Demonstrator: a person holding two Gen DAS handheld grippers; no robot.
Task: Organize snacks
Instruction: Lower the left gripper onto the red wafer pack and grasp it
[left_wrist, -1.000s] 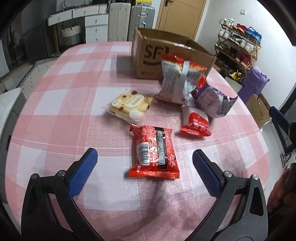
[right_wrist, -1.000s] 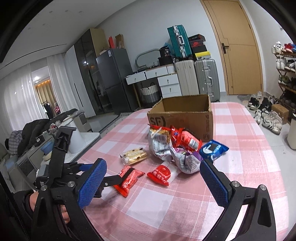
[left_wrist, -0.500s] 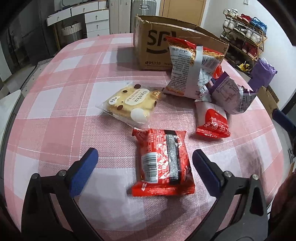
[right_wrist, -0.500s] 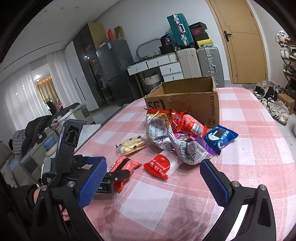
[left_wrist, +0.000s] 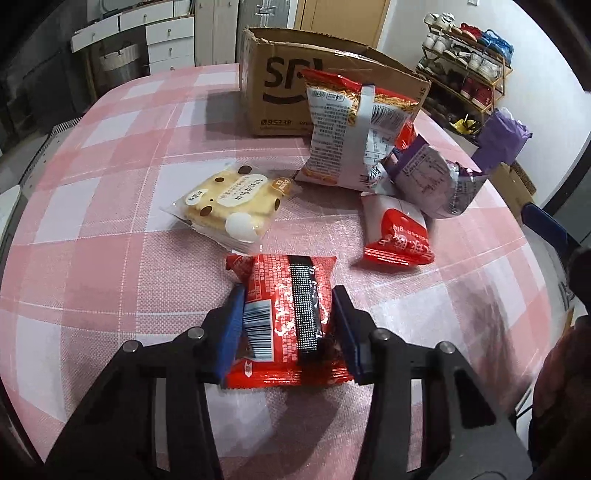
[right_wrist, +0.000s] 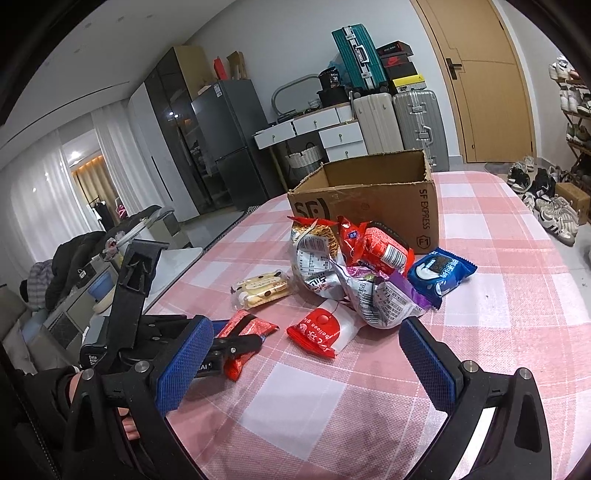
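Note:
My left gripper is shut on a red snack packet that lies on the pink checked table; its blue pads press both long sides. The packet also shows in the right wrist view, with the left gripper on it. My right gripper is open and empty, held above the table's near edge. An open cardboard box stands at the far side, also in the right wrist view.
A yellow cake packet, a red-and-white packet, a tall noodle bag and a purple-silver bag lie before the box. A blue cookie packet lies right of the pile. Shoe rack stands beyond the table.
My left gripper moved forward and down over the red packet and closed from wide open onto its sides. The right gripper stayed open and drifted slightly closer to the pile.

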